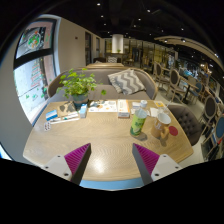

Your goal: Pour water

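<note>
My gripper (pixel 112 162) hangs open above the near edge of a light wooden table (pixel 95 138), with nothing between its magenta pads (pixel 76 156). Well beyond the right finger a green cup (pixel 138 124) stands on the table. To its right is an orange-brown cup or bottle (pixel 162 128), with a pale cup (pixel 141 109) just behind the green one. All of these are far ahead of the fingers.
A potted green plant (pixel 80 87) stands at the table's far left, with books or papers (pixel 62 116) beside it and more papers (pixel 110 105) at the far middle. A sofa with a patterned cushion (pixel 127 81) lies behind the table.
</note>
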Available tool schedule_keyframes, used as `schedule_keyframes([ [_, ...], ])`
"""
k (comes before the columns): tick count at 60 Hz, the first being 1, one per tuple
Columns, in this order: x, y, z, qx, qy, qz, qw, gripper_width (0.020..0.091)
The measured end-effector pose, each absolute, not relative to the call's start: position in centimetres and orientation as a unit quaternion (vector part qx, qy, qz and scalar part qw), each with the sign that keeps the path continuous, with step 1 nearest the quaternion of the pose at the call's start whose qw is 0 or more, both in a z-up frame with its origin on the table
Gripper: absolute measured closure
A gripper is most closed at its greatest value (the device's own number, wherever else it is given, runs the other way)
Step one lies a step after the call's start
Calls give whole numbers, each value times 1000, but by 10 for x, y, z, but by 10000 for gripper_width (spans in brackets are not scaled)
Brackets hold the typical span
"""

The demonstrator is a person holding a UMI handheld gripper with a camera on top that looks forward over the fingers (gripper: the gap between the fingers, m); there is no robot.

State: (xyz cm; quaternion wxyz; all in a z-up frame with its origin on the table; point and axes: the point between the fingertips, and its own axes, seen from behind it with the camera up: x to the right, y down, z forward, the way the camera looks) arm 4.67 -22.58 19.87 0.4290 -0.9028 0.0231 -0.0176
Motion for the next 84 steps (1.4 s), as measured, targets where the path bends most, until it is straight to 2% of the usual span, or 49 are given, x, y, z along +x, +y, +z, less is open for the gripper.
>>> schedule_keyframes([
  [19,155,-149,145,-883,56,-33,466,251],
  [40,192,-35,75,-871,51,-27,488,262],
  [44,196,-19,64,-868,52,-26,494,311],
  [50,201,-2,57,-861,43,-32,506,430],
  [54,199,5,57,-855,36,-28,517,554],
  [70,195,-2,58,-857,19,-17,514,705],
  [73,195,-6,59,-860,16,-19,509,706],
  [79,189,-14,75,-858,15,-9,513,720],
  [84,182,-18,102,-855,23,18,518,720],
])
